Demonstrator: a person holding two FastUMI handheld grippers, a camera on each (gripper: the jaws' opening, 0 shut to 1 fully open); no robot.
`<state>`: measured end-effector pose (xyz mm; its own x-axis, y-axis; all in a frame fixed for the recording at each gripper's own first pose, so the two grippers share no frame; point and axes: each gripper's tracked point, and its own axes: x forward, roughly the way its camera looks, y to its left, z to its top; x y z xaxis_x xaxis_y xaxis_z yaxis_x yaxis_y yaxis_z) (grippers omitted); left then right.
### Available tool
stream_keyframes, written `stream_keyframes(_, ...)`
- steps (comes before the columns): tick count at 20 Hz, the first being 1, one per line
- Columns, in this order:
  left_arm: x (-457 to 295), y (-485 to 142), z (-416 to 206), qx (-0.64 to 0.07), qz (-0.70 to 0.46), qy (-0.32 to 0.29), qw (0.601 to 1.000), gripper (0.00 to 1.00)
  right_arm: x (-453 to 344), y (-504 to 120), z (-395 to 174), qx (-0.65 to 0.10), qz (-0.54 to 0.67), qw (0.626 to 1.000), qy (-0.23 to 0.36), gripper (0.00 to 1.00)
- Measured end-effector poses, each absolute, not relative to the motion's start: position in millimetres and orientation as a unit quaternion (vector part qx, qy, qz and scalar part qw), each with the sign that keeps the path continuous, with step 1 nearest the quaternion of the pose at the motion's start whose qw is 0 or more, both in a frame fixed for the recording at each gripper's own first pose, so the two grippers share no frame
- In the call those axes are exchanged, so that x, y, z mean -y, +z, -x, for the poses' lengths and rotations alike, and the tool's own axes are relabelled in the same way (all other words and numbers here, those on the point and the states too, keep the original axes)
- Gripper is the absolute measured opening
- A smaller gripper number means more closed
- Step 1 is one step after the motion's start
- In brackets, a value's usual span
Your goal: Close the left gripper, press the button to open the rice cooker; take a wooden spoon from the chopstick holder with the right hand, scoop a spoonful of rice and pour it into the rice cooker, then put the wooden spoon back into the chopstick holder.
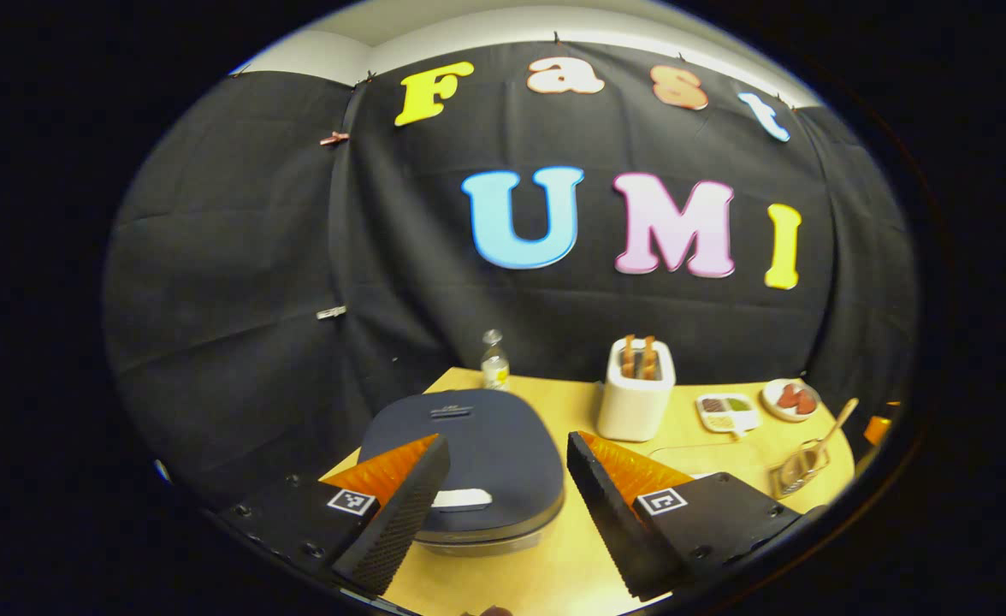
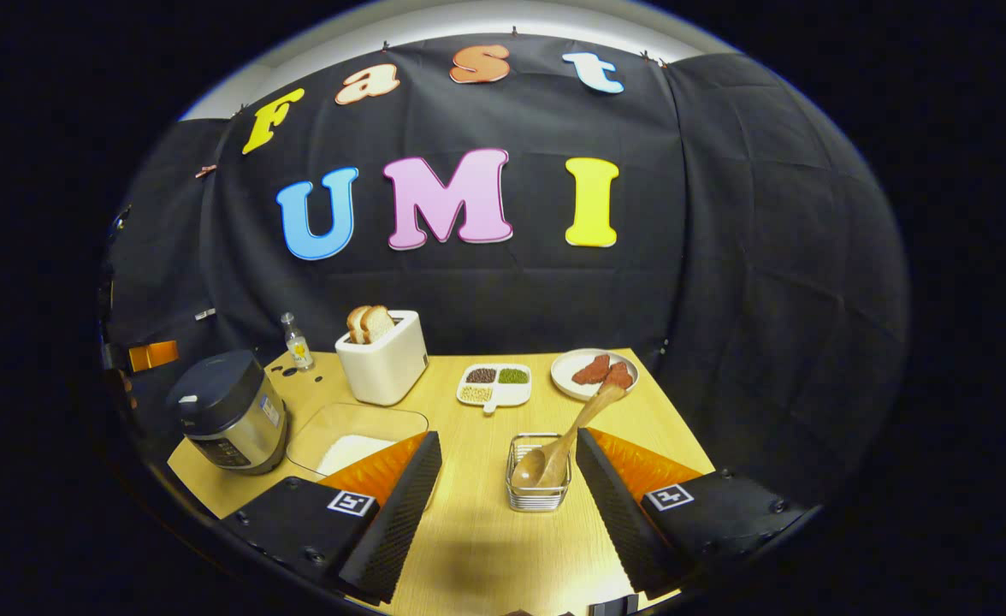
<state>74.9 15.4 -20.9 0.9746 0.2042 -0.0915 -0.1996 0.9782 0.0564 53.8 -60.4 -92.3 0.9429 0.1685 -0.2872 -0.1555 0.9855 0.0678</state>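
- Left gripper [image 1: 507,479]: jaws apart, above the closed cooker [image 1: 469,462] at the table's [image 1: 554,565] left edge.
- Right gripper [image 2: 507,488]: jaws apart, holder [image 2: 539,483] with spoon [image 2: 567,441] between them.

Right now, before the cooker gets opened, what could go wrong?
1. The left hand-held gripper is open over the rice cooker; if it stays open, a finger might miss the lid button.
2. The wooden spoon leans in a light wire chopstick holder; lifting it at an angle might tip the holder.
3. The rice container sits apart from the cooker, so rice could spill between them.
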Motion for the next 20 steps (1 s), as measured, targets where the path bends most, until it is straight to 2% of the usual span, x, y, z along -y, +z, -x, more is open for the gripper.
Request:
stream_keyframes(3,6,10,-41,-0.022,-0.022,0.059,0.998,0.95,53,-48,-33,-0.103,-0.022,0.992,0.072,0.99)
stream_keyframes(7,17,27,5,0.008,-0.051,0.03,0.998,0.95,44,-9,6,-0.06,-0.039,0.995,0.064,0.98)
stream_keyframes(11,19,11,44,0.001,-0.016,0.004,1.0,0.95,42,6,56,-0.046,-0.06,0.995,0.068,0.98)
stream_keyframes(12,16,8,52,0.002,-0.006,0.003,1.0,0.95,49,8,66,-0.041,-0.059,0.996,0.059,0.94)
stream_keyframes(13,10,5,58,0.003,0.003,0.001,1.0,0.95,55,6,76,-0.04,-0.06,0.996,0.049,0.99)
stream_keyframes(15,0,-2,68,0.003,0.011,0.003,1.0,0.96,67,3,92,-0.037,-0.067,0.997,0.025,0.98)
stream_keyframes(20,-15,-6,75,-0.003,0.014,0.01,1.0,0.95,82,5,103,-0.03,-0.075,0.997,-0.008,0.98)
